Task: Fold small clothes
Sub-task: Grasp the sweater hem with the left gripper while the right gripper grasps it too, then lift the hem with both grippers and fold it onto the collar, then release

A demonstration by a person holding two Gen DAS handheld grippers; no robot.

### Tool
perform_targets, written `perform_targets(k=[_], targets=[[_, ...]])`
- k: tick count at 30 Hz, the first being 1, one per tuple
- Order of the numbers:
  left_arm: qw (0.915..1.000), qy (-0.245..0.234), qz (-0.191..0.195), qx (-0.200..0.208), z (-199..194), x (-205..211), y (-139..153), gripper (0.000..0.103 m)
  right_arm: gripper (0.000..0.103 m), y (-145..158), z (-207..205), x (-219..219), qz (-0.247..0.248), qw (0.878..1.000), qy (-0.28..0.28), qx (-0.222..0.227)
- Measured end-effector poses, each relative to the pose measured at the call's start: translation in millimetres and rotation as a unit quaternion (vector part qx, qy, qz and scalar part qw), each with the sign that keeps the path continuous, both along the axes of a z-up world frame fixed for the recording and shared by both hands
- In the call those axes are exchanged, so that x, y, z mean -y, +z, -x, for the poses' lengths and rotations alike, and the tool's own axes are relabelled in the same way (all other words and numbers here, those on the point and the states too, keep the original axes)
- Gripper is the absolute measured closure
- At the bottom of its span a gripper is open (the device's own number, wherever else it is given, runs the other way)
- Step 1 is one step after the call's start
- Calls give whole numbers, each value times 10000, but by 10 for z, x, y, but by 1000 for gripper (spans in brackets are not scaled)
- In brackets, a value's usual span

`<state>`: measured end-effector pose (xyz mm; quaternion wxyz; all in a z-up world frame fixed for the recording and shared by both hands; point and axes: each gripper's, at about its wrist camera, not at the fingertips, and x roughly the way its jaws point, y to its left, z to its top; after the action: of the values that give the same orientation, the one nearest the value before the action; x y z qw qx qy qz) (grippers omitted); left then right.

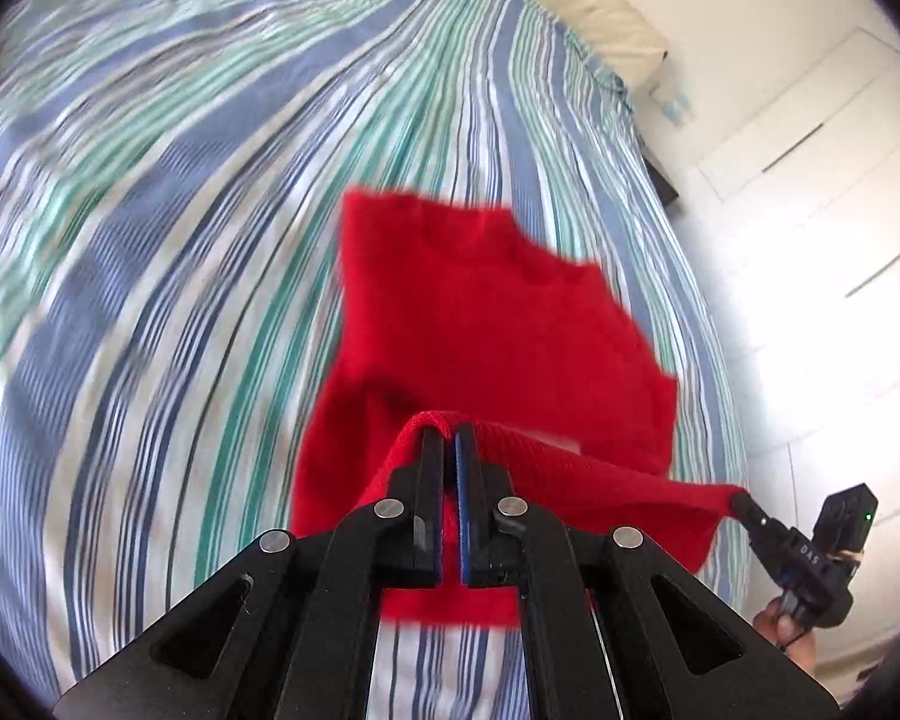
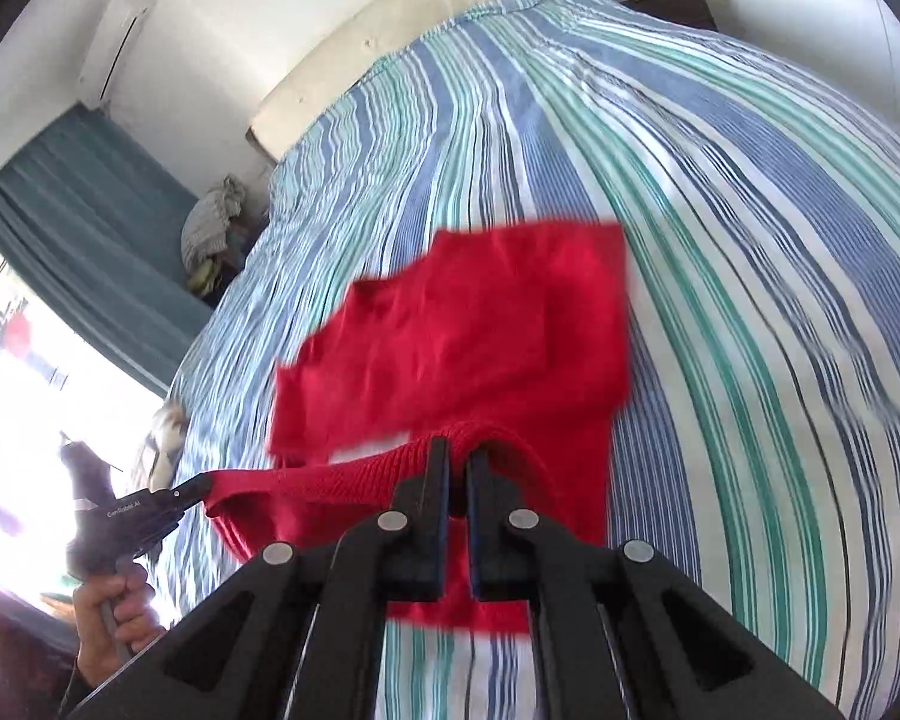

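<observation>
Red knit garment (image 1: 486, 324) is pinched at its ribbed hem by both my left gripper (image 1: 448, 429) and right gripper (image 2: 457, 447), hanging over the striped bed (image 1: 180, 240); I'd keep the hem taut and level, then lay it forward evenly.

You see a small red knitted garment (image 1: 486, 324), its ribbed hem lifted and stretched taut. The rest drapes blurred down onto the striped bed (image 1: 210, 240).

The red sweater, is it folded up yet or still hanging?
Hanging, not folded. The left gripper and right gripper pinch the red sweater by its ribbed edge, and it droops over the striped bed.
</observation>
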<state>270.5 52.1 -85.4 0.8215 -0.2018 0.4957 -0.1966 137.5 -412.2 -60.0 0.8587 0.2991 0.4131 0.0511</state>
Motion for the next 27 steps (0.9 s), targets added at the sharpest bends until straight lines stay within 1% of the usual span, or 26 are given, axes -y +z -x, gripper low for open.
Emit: perform_targets(k=[2,5,8,9,10,11,12,13,14,15,16,17,18,19,20,22,23,24,25,26,27], targets=[[9999,68,-96,12,-460,158,0,102,99,-25,-399,83,-7,9999,-107,-37],[9994,156,-286,-90,-961,316,-96,102,99,-139,-961,187,31,9997,-190,-156],[9980,193,-560,-227,-1412,436,-217,100,99,-364,-1440,349,-172,9987,-304,-380],[9973,238,-618,-303,-1553,470,-271,96,98,-454,-1557,407,-306,9979,-390,-411],[9960,335,-742,-355,-1681,470,-328,91,95,-500,-1656,511,-464,9972,-428,-402],[9948,460,-827,-379,-1796,443,-366,83,94,-591,-1753,570,-642,9959,-479,-418],[9946,542,-792,-384,-1843,393,-391,60,85,-655,-1817,617,-679,9949,-591,-459],[9944,680,-717,-367,-1926,329,-390,40,71,-680,-1849,674,-620,9941,-771,-453],[9938,816,-691,-315,-1974,266,-369,36,67,-666,-1851,713,-572,9938,-864,-406],[9931,924,-684,-225,-1971,195,-320,35,65,-617,-1833,746,-515,9939,-918,-317],[9933,927,-668,-146,-1948,163,-271,35,65,-550,-1803,751,-431,9948,-897,-233],[9943,831,-667,9,-1867,133,-199,35,65,-471,-1755,736,-299,9961,-819,-130],[9945,715,-743,154,-1780,143,-149,35,65,-356,-1689,679,-77,9979,-643,9],[9941,523,-887,344,-1655,182,-90,35,65,-276,-1672,612,126,9989,-439,88],[9924,207,-1068,577,-1457,257,-37,33,65,-207,-1600,507,294,9993,-193,160],[9877,-354,-1256,860,-1151,422,-38,22,64,-140,-1398,246,438,9977,449,246],[9837,-642,-1401,922,-979,518,-95,19,62,-162,-1278,100,448,9955,808,216],[9782,-867,-1649,912,-835,609,-192,17,54,-219,-1174,-8,490,9932,1053,115],[9729,-929,-1929,870,-771,670,-280,18,52,-323,-1048,-137,700,9894,1264,-108],[9675,-845,-2258,757,-676,672,-373,20,52,-381,-931,-216,1013,9860,1294,-265],[9681,-683,-2317,668,-568,610,-406,25,52,-401,-763,-267,1307,9836,1203,-311]])
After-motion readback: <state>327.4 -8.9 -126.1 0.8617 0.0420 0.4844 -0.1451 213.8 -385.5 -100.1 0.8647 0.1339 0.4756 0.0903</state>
